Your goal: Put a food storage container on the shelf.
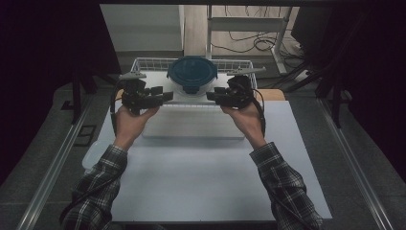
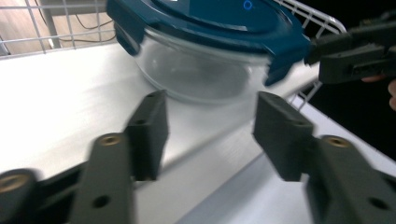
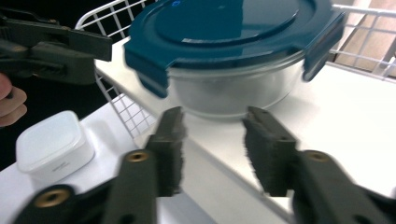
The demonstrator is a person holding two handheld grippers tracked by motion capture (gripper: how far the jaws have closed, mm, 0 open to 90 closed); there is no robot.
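High view: we are holding the left gripper (image 1: pixel 165 96) and the right gripper (image 1: pixel 213 97) on either side of a glass container (image 1: pixel 192 86) with a blue lid (image 1: pixel 192 68). The container is standing on a white tray (image 1: pixel 158 79) inside a wire basket (image 1: pixel 143 62), at the far edge of the table (image 1: pixel 201 172). Both grippers are pointing inward at the container's lower body.

Left gripper view: we are looking along jaws that are standing apart with nothing between them; the glass wall is lying just beyond the fingertips (image 2: pixel 152 121). A lid latch (image 2: pixel 285 65) is hanging down near the other gripper.

Right gripper view: these jaws are likewise standing open and empty, their pads (image 3: pixel 170 140) near the bowl but not touching it. A small white lidded box (image 3: pixel 53 144) is sitting on the table outside the basket.

Judgement: we are working at the container, either releasing it after placing it or approaching it; the frames are not settling which. If lifting is intended, both grippers need to advance and close evenly on opposite sides, below the lid rim, keeping it level.
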